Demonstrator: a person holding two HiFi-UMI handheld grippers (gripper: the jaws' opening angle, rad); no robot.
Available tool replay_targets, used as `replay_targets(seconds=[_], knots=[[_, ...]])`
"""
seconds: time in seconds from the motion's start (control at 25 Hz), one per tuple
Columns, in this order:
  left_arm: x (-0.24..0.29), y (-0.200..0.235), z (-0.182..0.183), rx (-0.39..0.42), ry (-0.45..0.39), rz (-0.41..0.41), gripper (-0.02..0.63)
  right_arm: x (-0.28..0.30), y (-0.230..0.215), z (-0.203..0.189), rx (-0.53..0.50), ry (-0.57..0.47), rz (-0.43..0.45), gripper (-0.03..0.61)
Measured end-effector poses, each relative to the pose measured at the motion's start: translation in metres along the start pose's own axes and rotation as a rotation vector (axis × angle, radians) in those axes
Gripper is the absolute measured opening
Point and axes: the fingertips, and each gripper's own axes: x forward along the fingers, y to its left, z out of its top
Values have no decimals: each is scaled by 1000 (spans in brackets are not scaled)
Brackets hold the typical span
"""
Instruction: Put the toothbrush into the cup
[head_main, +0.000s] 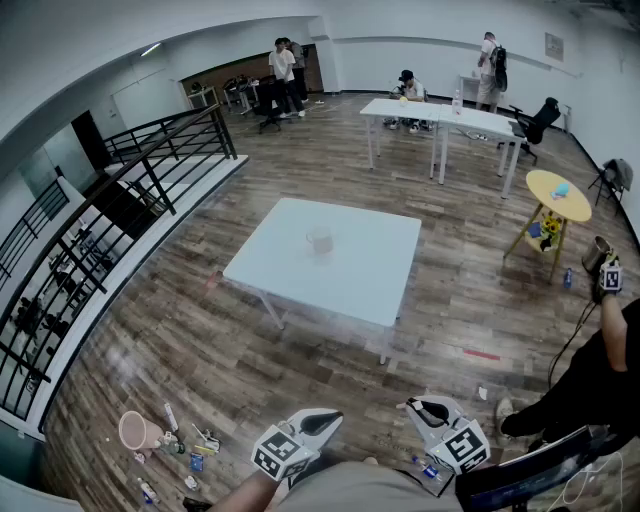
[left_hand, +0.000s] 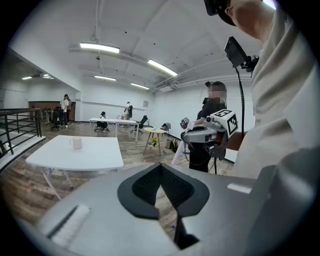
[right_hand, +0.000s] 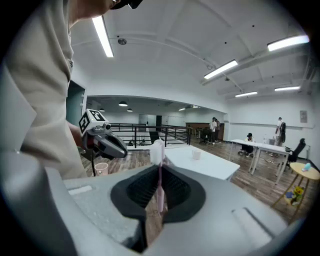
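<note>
left gripper (left_hand: 160, 167): jaws closed tip to tip, nothing between them. In the head view it sits at bottom centre, just left of the other tool.
right gripper (right_hand: 159, 166): jaws clamped together on the toothbrush. In the head view it is at the bottom, right of centre, close to the person's body.
toothbrush (right_hand: 158, 157): pink handle pinched between the right pads, standing upright, white bristle head sticking up above the jaw tips. Not in the cup.
cup (head_main: 319, 241): small, pale, upright, alone near the middle of the white table, well apart from both grippers. Left of centre in the left gripper view, just right of centre in the right gripper view.
white table (head_main: 370, 270): square top on thin legs, centre of the head view, on a dark wood-plank floor. Both grippers are short of its near edge.
railing (head_main: 120, 190): black metal bars, running up the left side of the head view.
long white tables (head_main: 440, 115): upper right of the head view, one person seated there, one standing behind.
standing people (head_main: 285, 65): small group at top centre, by the far wall.
yellow round table (head_main: 558, 195): right edge of the head view, small items on top and on its lower shelf.
floor clutter (head_main: 165, 440): lower left of the head view, a pinkish tub lying on its side with small bits beside it, too small to name.
other person (head_main: 590, 385): dark clothing, lower right of the head view, holding another marker-cube tool up near the right edge.
</note>
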Motion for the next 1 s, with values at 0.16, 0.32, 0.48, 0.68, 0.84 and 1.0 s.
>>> replay_targets(seconds=[0.16, 0.32, 0.48, 0.68, 0.84, 1.0], knots=[[5, 3, 6, 6, -3, -5, 5, 0, -5, -2, 2, -1, -7, 20], [12, 1, 7, 10, 5, -20, 5, -3, -7, -1, 8, 1, -8, 20], [19, 1, 11, 15, 6, -31, 5, -6, -12, -2, 27, 3, -15, 20], [20, 9, 18, 23, -4, -20, 5, 2, -16, 1, 37, 6, -1, 20], [18, 24, 19, 26, -13, 6, 5, 20, -19, 5, 28, 9, 26, 20], [11, 41, 17, -13, -19, 30, 5, 41, -23, 10, 24, 10, 51, 20]])
